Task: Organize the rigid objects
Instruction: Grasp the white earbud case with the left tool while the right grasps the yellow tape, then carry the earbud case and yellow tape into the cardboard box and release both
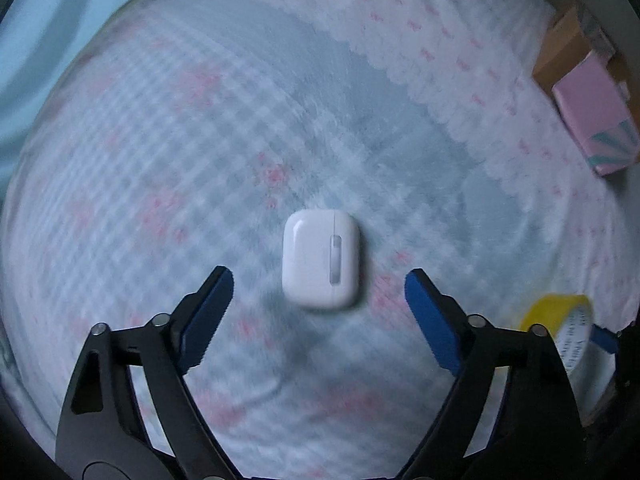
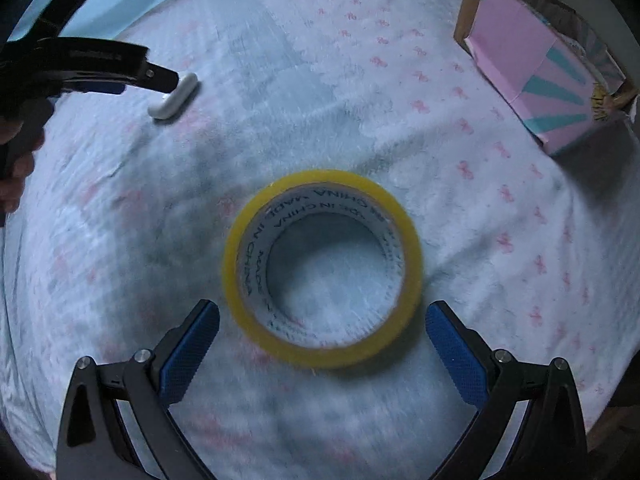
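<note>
A white earbud case (image 1: 320, 260) lies flat on a fluffy pale blanket (image 1: 160, 140) with pink bows. My left gripper (image 1: 319, 278) points down over it, open. Its blue pads (image 1: 208, 316) stand either side of the case's near end, clear of it. A yellow tape roll (image 2: 324, 354) lies flat on the same blanket. My right gripper (image 2: 322, 308) hangs open above it, one blue pad (image 2: 188, 356) on each side, neither touching. In the right wrist view the case (image 2: 174, 98) shows edge-on at the upper left, under a left finger (image 2: 160, 76).
A pink box with teal stripes (image 2: 536, 64) sits in an open cardboard box (image 2: 466, 12) at the far right edge of the blanket. The tape roll (image 1: 560, 316) lies just right of the left gripper. A person's hand (image 2: 16, 176) shows at the left rim.
</note>
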{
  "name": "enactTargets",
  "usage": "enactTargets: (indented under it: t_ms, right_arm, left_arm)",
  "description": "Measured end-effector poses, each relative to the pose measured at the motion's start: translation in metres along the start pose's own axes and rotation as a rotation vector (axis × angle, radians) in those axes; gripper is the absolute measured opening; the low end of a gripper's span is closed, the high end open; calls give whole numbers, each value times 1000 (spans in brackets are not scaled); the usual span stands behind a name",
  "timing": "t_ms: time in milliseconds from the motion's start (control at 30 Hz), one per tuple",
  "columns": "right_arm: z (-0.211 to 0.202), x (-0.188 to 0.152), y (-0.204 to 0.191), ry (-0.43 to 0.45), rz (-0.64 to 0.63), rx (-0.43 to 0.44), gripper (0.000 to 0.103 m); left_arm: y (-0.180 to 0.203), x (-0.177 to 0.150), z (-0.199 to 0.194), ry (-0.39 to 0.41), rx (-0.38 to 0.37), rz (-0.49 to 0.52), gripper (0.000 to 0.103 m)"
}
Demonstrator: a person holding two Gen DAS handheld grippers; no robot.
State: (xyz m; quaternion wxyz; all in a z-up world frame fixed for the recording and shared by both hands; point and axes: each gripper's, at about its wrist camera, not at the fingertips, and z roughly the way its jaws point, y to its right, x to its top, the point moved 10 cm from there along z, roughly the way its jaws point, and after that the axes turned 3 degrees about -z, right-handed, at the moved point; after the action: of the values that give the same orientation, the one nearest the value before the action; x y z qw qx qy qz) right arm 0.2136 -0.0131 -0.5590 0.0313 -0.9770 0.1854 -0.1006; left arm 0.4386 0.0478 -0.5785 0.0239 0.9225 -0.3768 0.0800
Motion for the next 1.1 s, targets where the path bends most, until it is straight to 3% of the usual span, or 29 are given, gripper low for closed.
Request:
enactTargets:
  t_ms: [200,300,400,667,1100]
  right_arm:
    - [21,5,5,-23,30,-26,103]
    - [25,8,9,-31,30,-35,103]
    - [29,8,10,-64,25,-39,98]
    - [30,-1,12,-73,10,-45,97]
    - [5,21,1,0,-36,-23,97]
  left_arm:
    - [4,-1,25,-30,-28,39,67]
    - [9,1,32,-29,-32,71,64]
    - [11,8,33,-26,-50,70,41]
    - [2,17,34,-17,-64,50,41]
    - [13,18,-34,78,-71,10,41]
